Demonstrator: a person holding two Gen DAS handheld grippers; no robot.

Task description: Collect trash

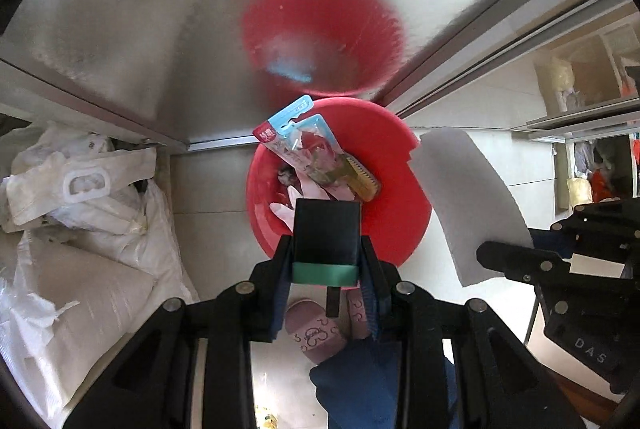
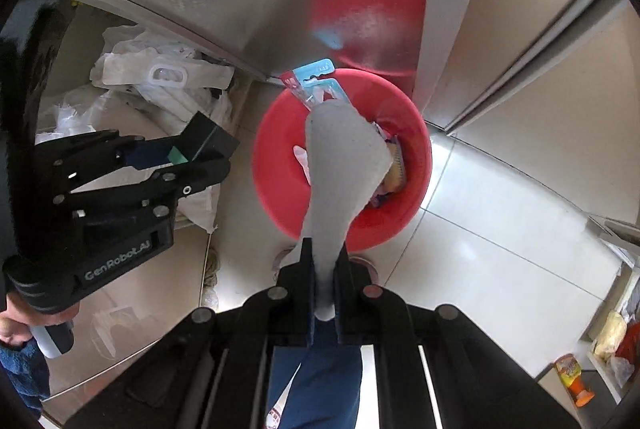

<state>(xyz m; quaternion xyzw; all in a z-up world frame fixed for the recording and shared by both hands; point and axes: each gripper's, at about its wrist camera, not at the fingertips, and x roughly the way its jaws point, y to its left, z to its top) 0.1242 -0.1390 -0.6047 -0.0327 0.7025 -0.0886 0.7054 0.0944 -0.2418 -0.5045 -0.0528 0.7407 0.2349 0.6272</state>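
Note:
A red bin [image 1: 400,213] stands on the floor against a steel cabinet. It holds a blue and red blister pack [image 1: 298,133], a brush [image 1: 362,177] and a pink glove [image 1: 308,191]. My left gripper [image 1: 326,244] points straight down over the bin's near edge, shut on a black box with a green band [image 1: 326,229]. My right gripper [image 2: 326,269] is shut on a limp grey sheet [image 2: 344,157] that hangs over the bin [image 2: 280,165]. In the right wrist view, the left gripper [image 2: 188,157] and its box [image 2: 210,139] are left of the bin.
White sacks and bags [image 1: 80,213] are piled left of the bin. The steel cabinet front [image 1: 140,29] rises behind it and mirrors the bin. A person's pink slippers [image 1: 314,333] stand on pale floor tiles [image 2: 500,213]. An orange bottle [image 2: 570,375] sits on a low shelf at right.

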